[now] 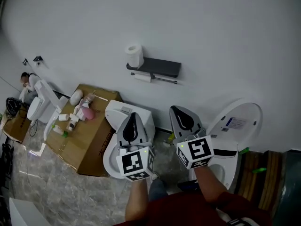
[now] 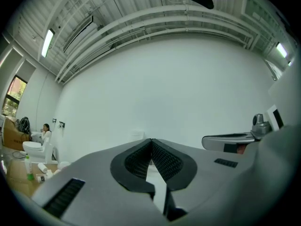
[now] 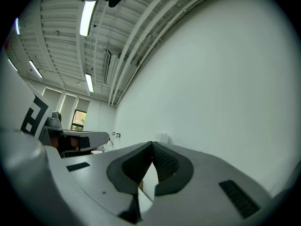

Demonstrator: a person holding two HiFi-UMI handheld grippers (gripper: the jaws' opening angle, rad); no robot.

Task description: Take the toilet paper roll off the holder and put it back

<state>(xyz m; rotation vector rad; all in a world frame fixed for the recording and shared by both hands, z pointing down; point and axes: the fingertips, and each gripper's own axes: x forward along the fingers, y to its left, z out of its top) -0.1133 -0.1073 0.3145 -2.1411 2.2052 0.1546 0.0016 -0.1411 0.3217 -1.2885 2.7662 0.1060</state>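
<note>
Fingers [image 2: 138,161] of your left gripper [image 2: 151,141] are pressed tip to tip with nothing between them; the fingers [image 3: 164,164] of your right gripper [image 3: 151,144] are likewise closed and empty. In the head view you hold both units low and side by side, noses aimed at the white wall. This is judged a ready posture and not a reach.

The toilet paper roll [image 1: 142,77] hangs on the bar under the dark holder [image 1: 157,67], at the bar's left end, well apart from both grippers. A second roll [image 1: 135,55] stands upright on the holder's shelf top, just above it. The bar's free end appears to point right, so the hung roll would likely have to slide that way to come off.

Below your grippers sit a white toilet [image 1: 116,119] and, to the right, another toilet [image 1: 242,121] with its lid raised. A cardboard box [image 1: 94,135] with small items lies to the left.

Finding: removal not yet begun. One set of fingers must open before any grasp
</note>
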